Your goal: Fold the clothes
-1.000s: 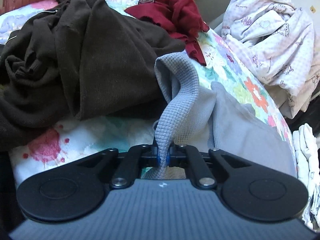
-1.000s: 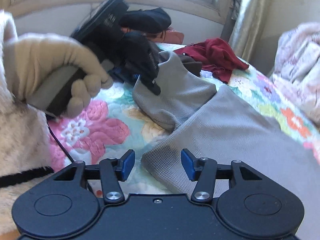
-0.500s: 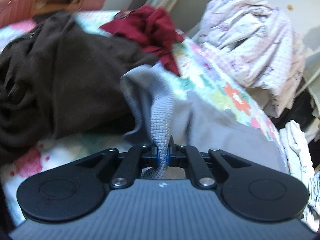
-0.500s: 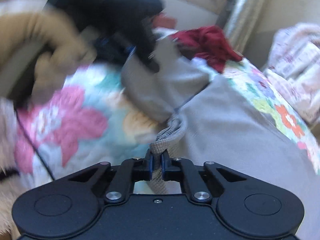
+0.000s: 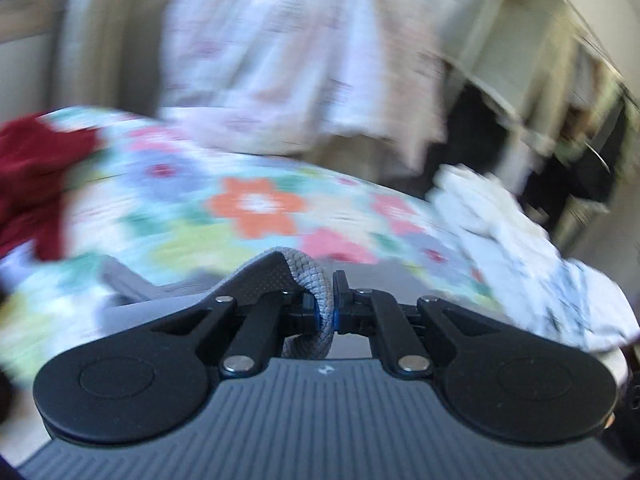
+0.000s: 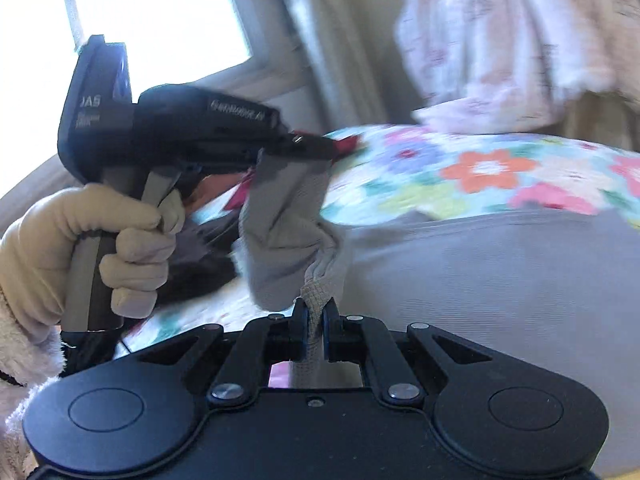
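Note:
A grey waffle-knit garment (image 6: 460, 272) lies on the floral bedspread (image 6: 472, 176). My left gripper (image 5: 325, 312) is shut on a bunched edge of the grey garment (image 5: 316, 280) and holds it lifted; it also shows in the right wrist view (image 6: 316, 148), held by a gloved hand, with the cloth hanging from it. My right gripper (image 6: 316, 332) is shut on another edge of the same garment, close below the left one. Both views are motion-blurred.
A dark red garment (image 5: 36, 176) lies at the left on the bedspread (image 5: 256, 208). A pale pink patterned heap (image 5: 288, 72) is at the back, white clothes (image 5: 520, 248) at the right edge. A window (image 6: 152, 24) is behind.
My left gripper has swung right and upward with the grey edge, away from the dark brown pile. My right gripper, open a second ago, has shut on the garment's near edge and lifted it.

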{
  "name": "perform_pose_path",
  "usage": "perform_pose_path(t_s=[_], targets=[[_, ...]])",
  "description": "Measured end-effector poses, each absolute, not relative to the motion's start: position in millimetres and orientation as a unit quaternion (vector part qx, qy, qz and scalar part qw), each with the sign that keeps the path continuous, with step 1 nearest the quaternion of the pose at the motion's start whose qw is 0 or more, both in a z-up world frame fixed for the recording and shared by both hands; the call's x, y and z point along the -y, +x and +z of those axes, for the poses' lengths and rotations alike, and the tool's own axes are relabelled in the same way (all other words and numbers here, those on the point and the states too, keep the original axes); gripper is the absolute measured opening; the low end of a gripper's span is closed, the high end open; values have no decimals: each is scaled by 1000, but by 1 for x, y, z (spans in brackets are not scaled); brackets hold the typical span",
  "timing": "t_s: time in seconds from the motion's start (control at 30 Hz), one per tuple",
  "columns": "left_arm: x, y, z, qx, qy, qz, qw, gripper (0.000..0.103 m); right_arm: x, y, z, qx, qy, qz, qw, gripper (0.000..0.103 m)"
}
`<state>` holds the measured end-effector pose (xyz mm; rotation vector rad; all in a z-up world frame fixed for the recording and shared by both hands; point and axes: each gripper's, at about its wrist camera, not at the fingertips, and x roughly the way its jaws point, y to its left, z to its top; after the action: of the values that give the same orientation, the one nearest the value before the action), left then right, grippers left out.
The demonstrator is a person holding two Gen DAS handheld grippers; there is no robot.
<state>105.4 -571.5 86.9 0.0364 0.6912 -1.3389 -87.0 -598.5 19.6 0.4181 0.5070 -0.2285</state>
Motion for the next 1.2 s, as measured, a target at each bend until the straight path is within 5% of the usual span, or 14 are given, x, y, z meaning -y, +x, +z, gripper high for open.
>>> perform_pose_path(t_s=[0.3, 0.43, 0.63, 0.8, 0.87, 0.97, 1.03, 1.13, 1.2], targets=[[707, -14, 27, -300, 167, -627, 699, 17, 673, -184, -36, -244, 284, -224, 900, 7], [671, -4, 24, -285, 175, -601, 726, 50, 685, -186, -50, -250, 317, -237, 884, 7], [578, 25, 26, -277, 164, -547, 773, 60, 668, -175, -49, -280, 269, -246, 888, 10], [536, 16, 5, -266, 199, -543, 771, 60, 669, -183, -50, -280, 292, -255, 878, 20], [529, 10, -3, -258, 199, -553, 767, 60, 669, -188, -52, -271, 314, -256, 873, 44], [522, 6, -9, -250, 182, -571, 760, 60, 673, -192, -63, -259, 365, -254, 858, 52], [522, 5, -11, -245, 172, -578, 759, 60, 677, -189, -74, -256, 394, -251, 846, 50], [523, 6, -9, -242, 169, -584, 756, 60, 675, -174, -81, -268, 378, -249, 850, 11], [523, 4, -3, -229, 166, -598, 750, 60, 677, -166, -69, -251, 359, -242, 866, 9]])
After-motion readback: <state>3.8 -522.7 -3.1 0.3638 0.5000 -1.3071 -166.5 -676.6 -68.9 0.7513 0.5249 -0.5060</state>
